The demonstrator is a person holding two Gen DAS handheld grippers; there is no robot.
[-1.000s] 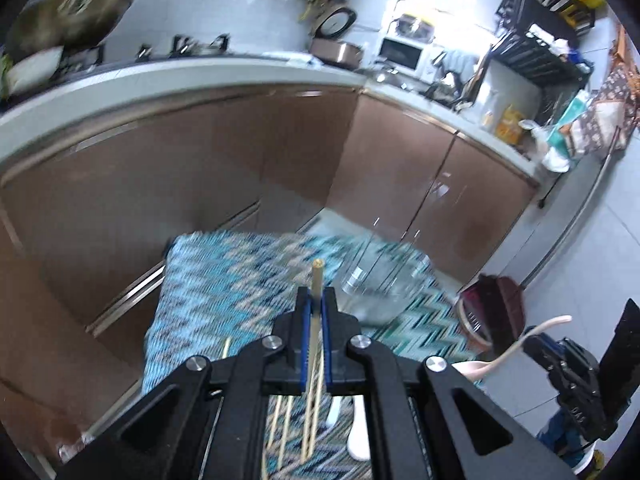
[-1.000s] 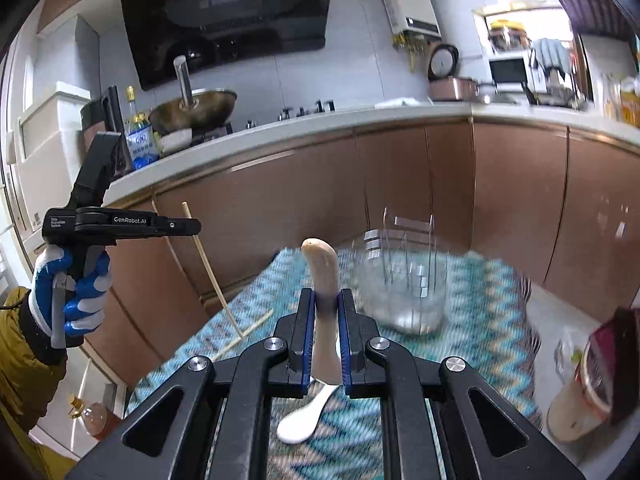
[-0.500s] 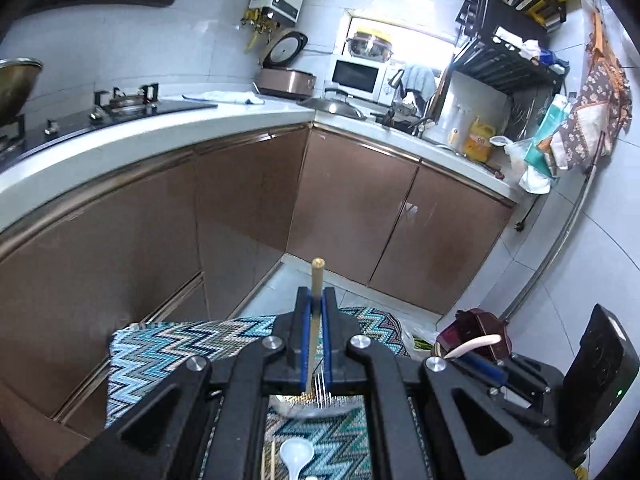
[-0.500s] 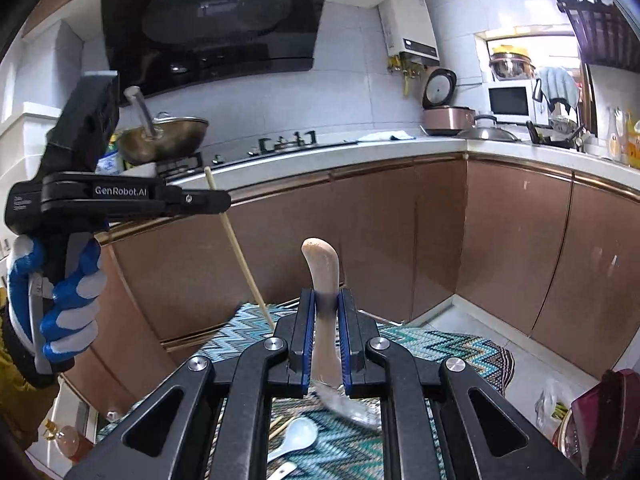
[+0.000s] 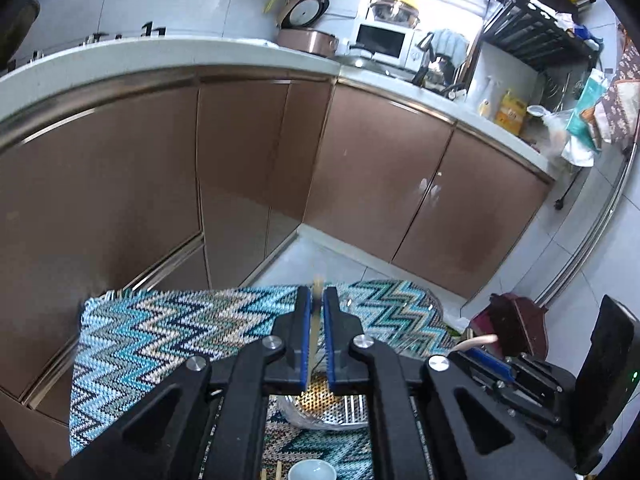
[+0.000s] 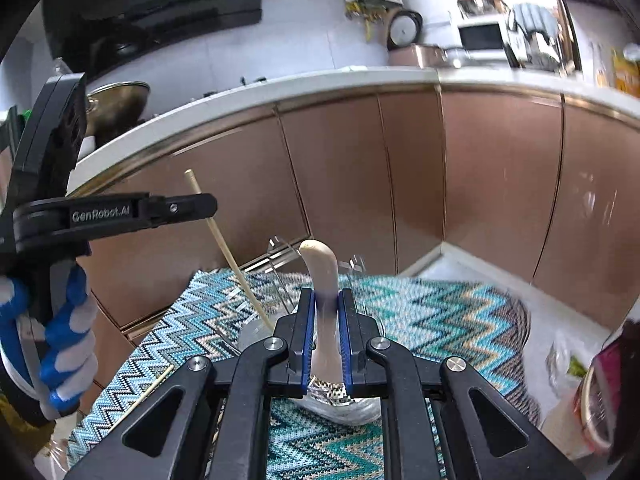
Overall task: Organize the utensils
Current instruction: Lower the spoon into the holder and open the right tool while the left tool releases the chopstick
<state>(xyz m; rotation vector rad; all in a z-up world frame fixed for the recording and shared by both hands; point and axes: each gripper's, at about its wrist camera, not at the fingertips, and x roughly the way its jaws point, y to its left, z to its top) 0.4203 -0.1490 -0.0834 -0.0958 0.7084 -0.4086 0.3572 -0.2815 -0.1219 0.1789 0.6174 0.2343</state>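
My left gripper (image 5: 317,300) is shut on a wooden chopstick (image 5: 316,332), held steeply over a clear utensil holder (image 5: 328,408) on the zigzag cloth (image 5: 160,340). In the right wrist view the left gripper (image 6: 200,202) holds the chopstick (image 6: 228,252) slanting down into the holder (image 6: 280,280). My right gripper (image 6: 326,300) is shut on a cream ceramic spoon (image 6: 322,276), handle up, right above the holder. The right gripper also shows in the left wrist view (image 5: 486,354).
A loose chopstick (image 6: 148,392) lies on the cloth at the left. A white spoon bowl (image 5: 312,472) lies near the bottom edge. Brown cabinets (image 5: 380,180) stand behind. A dark red bin (image 5: 516,324) stands on the floor at the right.
Both grippers have tilted down and come closer over the holder. The chopstick's lower end has gone down toward the holder; the spoon has followed above it.
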